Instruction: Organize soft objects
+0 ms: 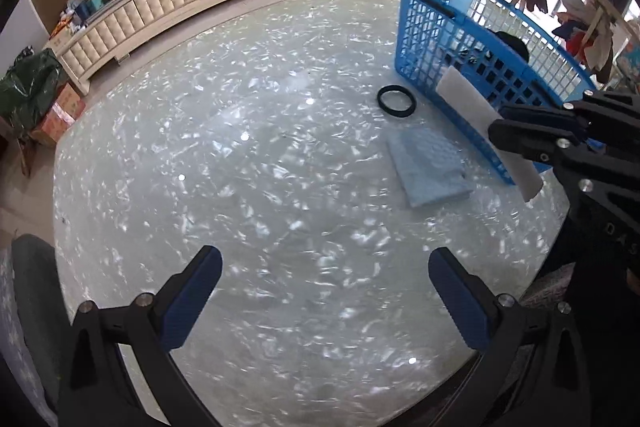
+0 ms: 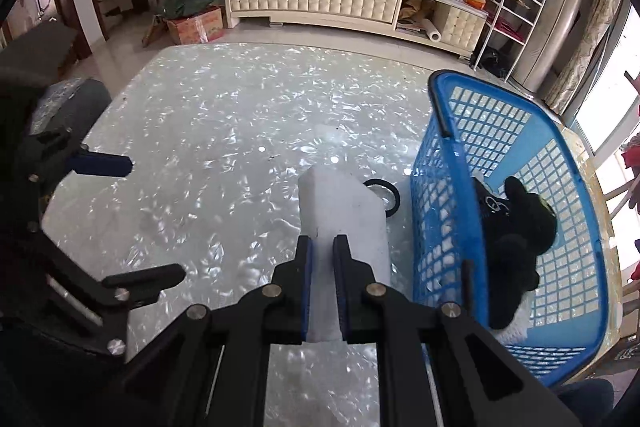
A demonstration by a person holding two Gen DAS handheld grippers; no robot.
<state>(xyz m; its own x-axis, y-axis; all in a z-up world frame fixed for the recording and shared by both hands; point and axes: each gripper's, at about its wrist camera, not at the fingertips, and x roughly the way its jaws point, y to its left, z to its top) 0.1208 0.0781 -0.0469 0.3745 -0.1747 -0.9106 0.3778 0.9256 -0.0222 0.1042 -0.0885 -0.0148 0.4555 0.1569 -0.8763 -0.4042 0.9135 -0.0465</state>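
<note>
Tabletop: right claw clamps foam block (white).

A pearly white table carries a blue basket, a black ring and a folded pale-blue cloth.

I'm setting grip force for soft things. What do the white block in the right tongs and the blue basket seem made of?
White block: probably foam or sponge, matte and faintly translucent, pinched between the right tongs. Blue basket: looks like rigid moulded plastic, slightly glossy, with a grid of open holes in its walls.
</note>
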